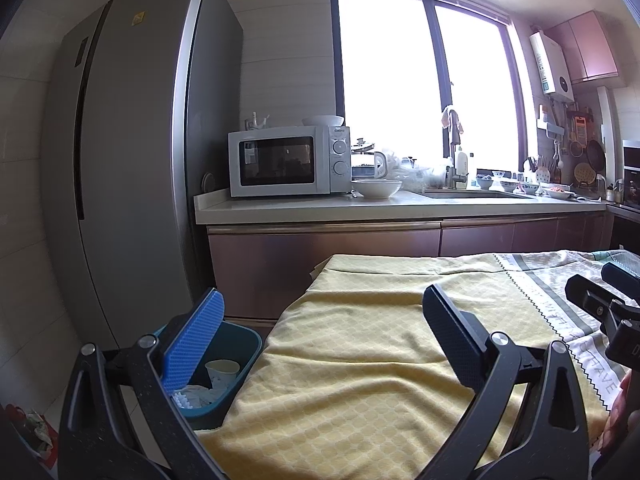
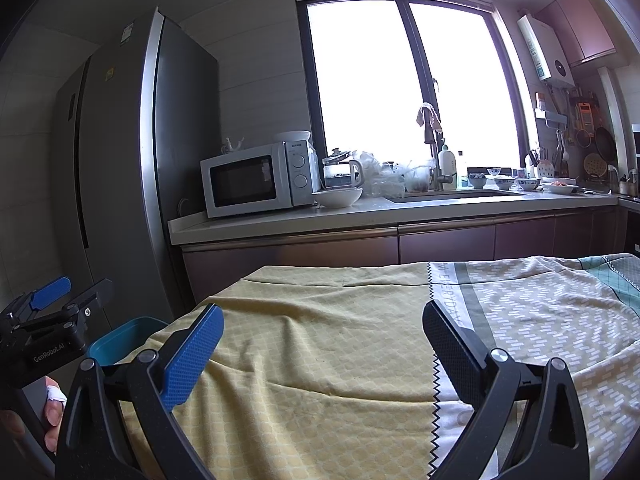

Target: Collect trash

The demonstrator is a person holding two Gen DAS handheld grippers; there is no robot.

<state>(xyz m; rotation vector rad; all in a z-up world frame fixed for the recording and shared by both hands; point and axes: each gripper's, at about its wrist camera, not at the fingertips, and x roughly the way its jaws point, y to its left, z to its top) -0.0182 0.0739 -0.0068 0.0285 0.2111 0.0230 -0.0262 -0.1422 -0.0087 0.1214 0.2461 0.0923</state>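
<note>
A teal trash bin (image 1: pixel 240 350) stands on the floor at the table's left edge; it holds a paper cup (image 1: pixel 222 368) and crumpled white trash (image 1: pixel 200 394). Its rim also shows in the right wrist view (image 2: pixel 120 338). My left gripper (image 1: pixel 322 300) is open and empty above the yellow tablecloth (image 1: pixel 360 360), its blue finger over the bin. My right gripper (image 2: pixel 322 316) is open and empty above the same cloth (image 2: pixel 320 352). The right gripper shows at the right edge of the left wrist view (image 1: pixel 592 284); the left gripper shows at the left of the right wrist view (image 2: pixel 74 290).
A tall fridge (image 1: pixel 132 160) stands left of the bin. Behind the table runs a kitchen counter (image 1: pixel 360 208) with a microwave (image 1: pixel 288 160), a white bowl (image 1: pixel 376 188), a sink and dishes. The cloth's right part is patterned grey-white (image 2: pixel 540 312).
</note>
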